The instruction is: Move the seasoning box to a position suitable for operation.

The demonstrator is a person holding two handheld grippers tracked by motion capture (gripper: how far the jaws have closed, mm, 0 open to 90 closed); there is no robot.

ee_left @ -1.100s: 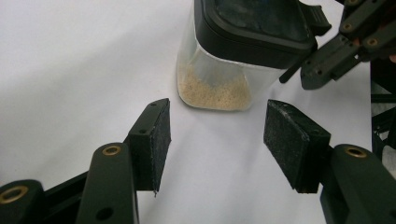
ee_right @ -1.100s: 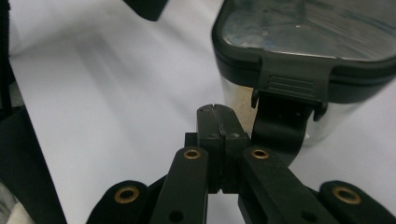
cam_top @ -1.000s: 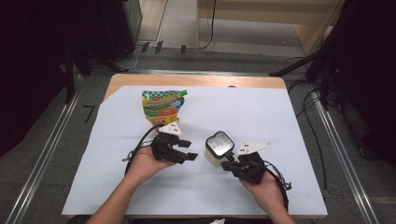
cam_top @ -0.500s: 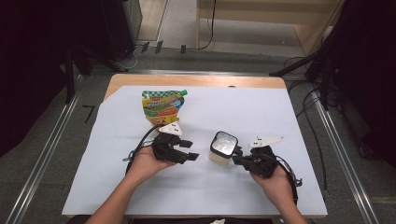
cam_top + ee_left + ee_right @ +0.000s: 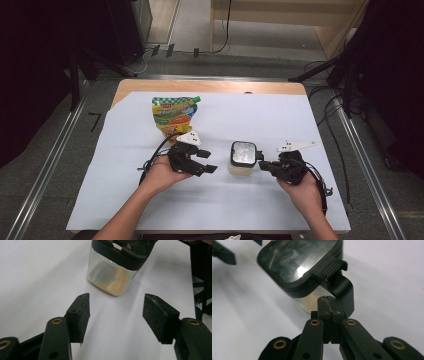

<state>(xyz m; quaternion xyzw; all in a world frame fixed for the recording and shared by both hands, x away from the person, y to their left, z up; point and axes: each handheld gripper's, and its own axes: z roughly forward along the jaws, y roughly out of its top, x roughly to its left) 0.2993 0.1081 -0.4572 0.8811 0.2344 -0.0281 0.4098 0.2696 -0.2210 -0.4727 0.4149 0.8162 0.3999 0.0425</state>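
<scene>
A small clear container [image 5: 242, 158] with a dark lid stands on the white sheet [image 5: 280, 115] that covers the table, between the two grippers, with a layer of pale grain at its bottom as the left gripper view shows [image 5: 112, 267]. The left gripper [image 5: 200, 162] lies just to its left, pointing at it; its jaws have just been opening and stand apart with nothing between them, the container a little way ahead of the pads [image 5: 82, 315]. The right gripper [image 5: 265, 166] comes in from the other side with its jaws pressed together, their tips right at the lid's black latch [image 5: 342, 287], which hangs open off the container's near edge; whether they touch it I cannot tell. Behind the left hand [image 5: 160, 175] a yellow-and-green pouch [image 5: 174, 114] with a green cap lies flat on the sheet, well apart from the container and out of both grippers' way. Black cables [image 5: 330, 115] trail over the floor to the right of the table.
</scene>
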